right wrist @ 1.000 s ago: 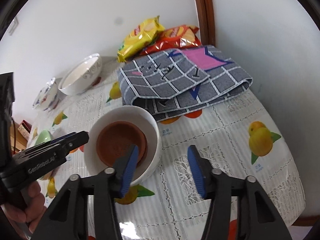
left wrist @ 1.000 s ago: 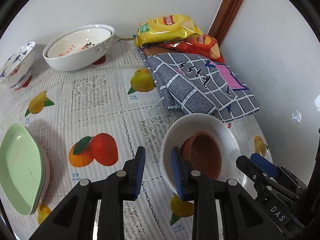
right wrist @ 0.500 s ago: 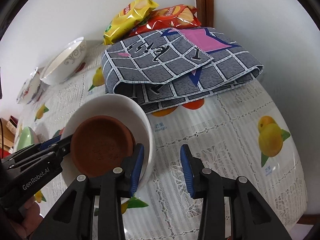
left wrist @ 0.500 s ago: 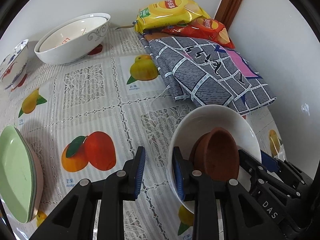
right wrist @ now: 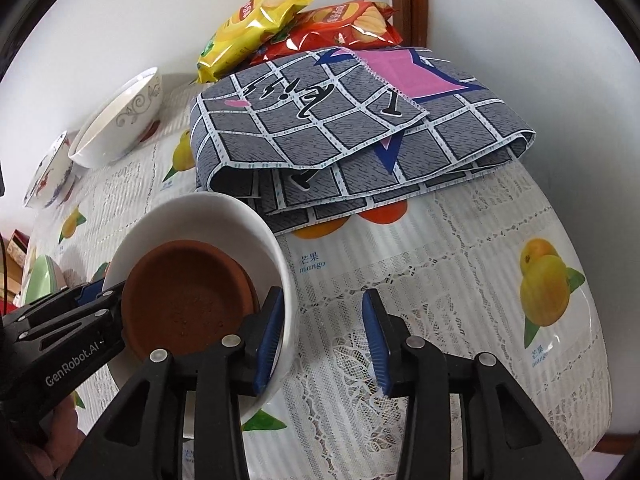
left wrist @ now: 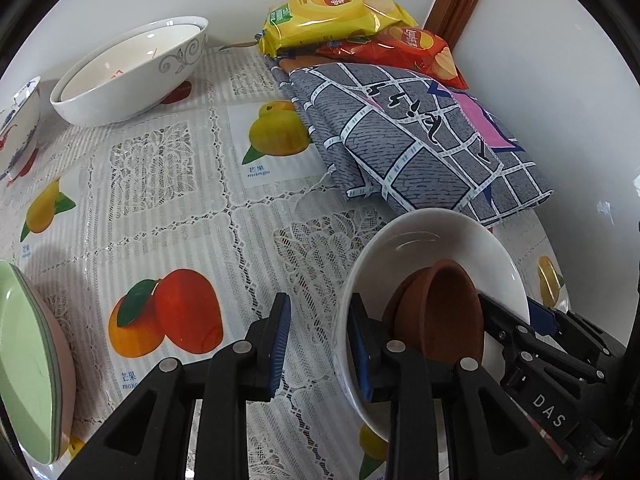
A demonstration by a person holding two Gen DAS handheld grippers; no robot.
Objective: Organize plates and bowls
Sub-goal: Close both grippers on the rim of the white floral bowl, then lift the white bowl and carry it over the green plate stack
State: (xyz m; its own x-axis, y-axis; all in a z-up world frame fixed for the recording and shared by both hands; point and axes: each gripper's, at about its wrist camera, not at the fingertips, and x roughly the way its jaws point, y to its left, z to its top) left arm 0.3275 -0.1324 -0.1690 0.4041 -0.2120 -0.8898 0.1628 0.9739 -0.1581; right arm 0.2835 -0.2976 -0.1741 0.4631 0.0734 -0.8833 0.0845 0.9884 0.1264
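**Both grippers straddling the white bowl's rim**

While I am watching the left feed, my left gripper (left wrist: 318, 342) is reaching low over the tablecloth (left wrist: 168, 184), jaws spread, its right finger sitting inside the white bowl (left wrist: 432, 232) and its left finger outside the wall. A brown clay dish (left wrist: 440, 320) is lying tilted in that bowl. On the opposite side, my right gripper (right wrist: 322, 338) is angling in, jaws spread, left finger inside the rim.
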